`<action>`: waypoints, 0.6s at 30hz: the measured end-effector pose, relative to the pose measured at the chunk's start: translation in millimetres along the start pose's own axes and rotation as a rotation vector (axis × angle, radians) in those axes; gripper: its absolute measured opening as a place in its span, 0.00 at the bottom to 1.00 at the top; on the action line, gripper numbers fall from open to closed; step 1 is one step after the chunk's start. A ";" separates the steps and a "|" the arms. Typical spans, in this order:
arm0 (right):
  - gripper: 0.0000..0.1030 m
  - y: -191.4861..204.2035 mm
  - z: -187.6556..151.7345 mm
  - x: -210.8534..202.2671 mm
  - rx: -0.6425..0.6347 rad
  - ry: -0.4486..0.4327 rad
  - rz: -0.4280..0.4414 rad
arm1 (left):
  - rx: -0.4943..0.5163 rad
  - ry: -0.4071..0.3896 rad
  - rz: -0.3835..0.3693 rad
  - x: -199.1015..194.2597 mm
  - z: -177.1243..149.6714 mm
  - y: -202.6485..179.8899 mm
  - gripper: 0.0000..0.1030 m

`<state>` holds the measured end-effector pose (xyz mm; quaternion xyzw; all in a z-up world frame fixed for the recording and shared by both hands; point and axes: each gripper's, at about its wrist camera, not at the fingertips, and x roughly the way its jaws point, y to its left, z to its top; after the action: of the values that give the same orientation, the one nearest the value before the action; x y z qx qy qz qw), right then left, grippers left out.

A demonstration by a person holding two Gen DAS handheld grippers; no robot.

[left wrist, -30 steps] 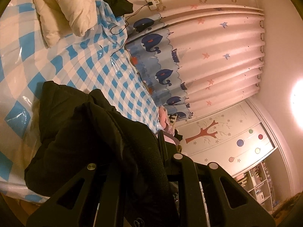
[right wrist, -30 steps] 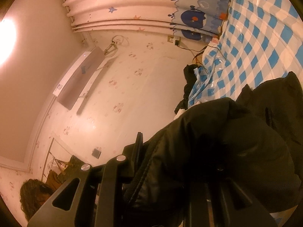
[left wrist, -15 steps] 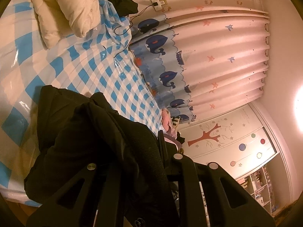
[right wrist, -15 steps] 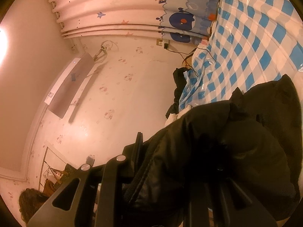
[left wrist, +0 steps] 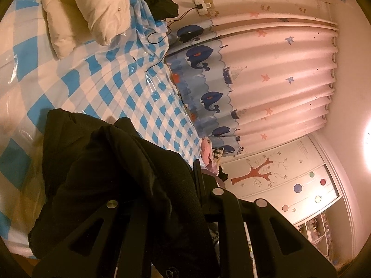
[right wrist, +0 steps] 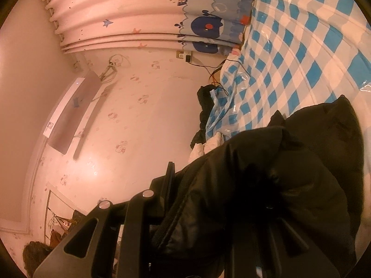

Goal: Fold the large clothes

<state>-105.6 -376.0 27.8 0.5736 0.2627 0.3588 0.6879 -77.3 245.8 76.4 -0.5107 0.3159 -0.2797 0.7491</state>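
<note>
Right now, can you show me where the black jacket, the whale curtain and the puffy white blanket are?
black jacket (left wrist: 97, 180), left wrist view, on its bunched dark body.
whale curtain (left wrist: 273, 74), left wrist view, on a pink pleat.
puffy white blanket (left wrist: 92, 4), left wrist view, on its quilted middle.

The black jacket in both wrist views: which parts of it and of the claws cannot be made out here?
- Left wrist view: the left claw's tips, buried in the black jacket.
- Right wrist view: the right claw's right finger, covered by the jacket.
- Both views: the jacket's sleeves and zipper, lost in dark folds; its lower part, cut off by the picture edge.
</note>
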 end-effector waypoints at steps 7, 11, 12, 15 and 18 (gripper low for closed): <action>0.22 -9.9 8.6 9.1 0.014 0.002 -0.026 | -0.027 -0.009 0.013 8.6 8.1 11.3 0.10; 0.23 -15.8 13.5 12.7 0.023 0.004 -0.042 | -0.037 -0.010 0.019 13.5 12.2 16.5 0.10; 0.23 -17.4 14.5 13.6 0.025 0.003 -0.045 | -0.039 -0.010 0.020 14.8 13.1 17.5 0.10; 0.23 -22.2 17.8 16.4 0.033 0.003 -0.056 | -0.043 -0.010 0.025 18.6 15.6 19.9 0.10; 0.23 -26.5 20.8 19.2 0.041 0.003 -0.068 | -0.048 -0.010 0.029 21.9 18.4 23.4 0.10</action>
<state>-72.8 -375.4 7.1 0.5777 0.2904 0.3309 0.6873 -47.0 247.9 55.4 -0.5253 0.3263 -0.2586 0.7421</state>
